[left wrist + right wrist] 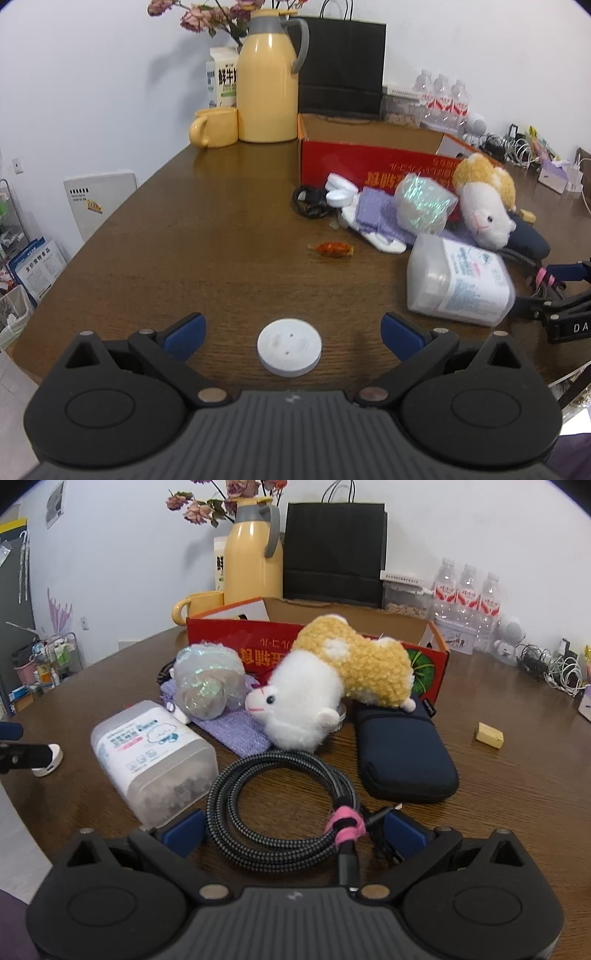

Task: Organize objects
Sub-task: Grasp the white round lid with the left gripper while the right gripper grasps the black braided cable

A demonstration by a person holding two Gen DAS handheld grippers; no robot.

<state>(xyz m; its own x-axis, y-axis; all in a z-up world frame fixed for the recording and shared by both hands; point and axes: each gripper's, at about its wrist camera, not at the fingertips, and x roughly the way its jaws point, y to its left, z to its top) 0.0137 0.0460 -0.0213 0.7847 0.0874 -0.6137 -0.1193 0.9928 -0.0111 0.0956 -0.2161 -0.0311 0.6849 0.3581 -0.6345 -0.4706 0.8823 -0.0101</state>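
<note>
My left gripper (291,334) is open, with a white round puck (289,347) lying on the table between its blue fingertips. My right gripper (295,827) is open around a coiled black braided cable (280,805) tied with a pink strap. A clutter pile lies in front of the open red cardboard box (229,631): a plush alpaca (332,683), a clear plastic tub (151,757), a purple knitted pouch (236,731), an iridescent wrapped ball (208,681) and a navy soft case (402,753). An orange wrapped candy (332,249) lies alone.
A yellow thermos (267,77), yellow mug (214,127), milk carton (221,75) and black paper bag (341,62) stand at the back. Water bottles (467,590) and loose cables (554,668) sit back right. A small yellow block (489,734) lies on the right. The table edge curves at the left.
</note>
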